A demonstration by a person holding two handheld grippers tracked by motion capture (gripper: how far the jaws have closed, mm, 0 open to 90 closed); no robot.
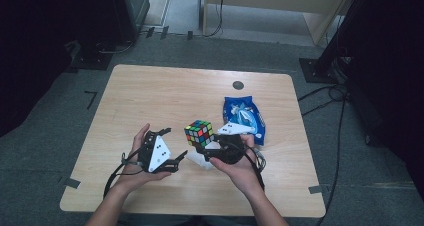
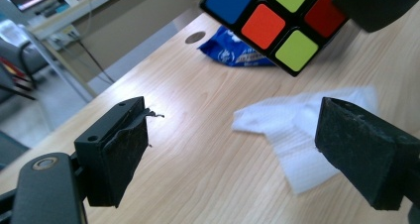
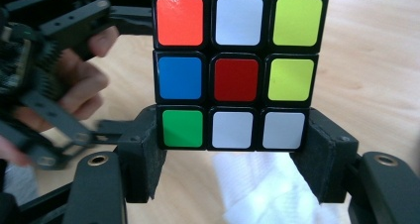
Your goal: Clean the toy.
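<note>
- Holding item: right gripper (image 1: 212, 147), jaws clamped on the bottom layer of the puzzle cube (image 1: 199, 133), one pad on each side of it as the right gripper view shows.
- Puzzle cube: multicoloured, three-by-three, lifted clear of the wooden table (image 1: 150, 96); face toward the right gripper's camera reads orange, white, yellow-green over blue, red, yellow-green over green, white, white.
- Left gripper (image 1: 174, 148): just beside the cube on its left, jaws apart, nothing between the pads; not touching the cube.
- White tissue (image 1: 200, 159): crumpled, lying on the table directly below the cube.
- Blue packet (image 1: 243, 117): flat on the table, beyond the cube and to its right, near but apart.
- Round grommet (image 1: 238, 85): set in the tabletop, far beyond the cube, past the packet.
</note>
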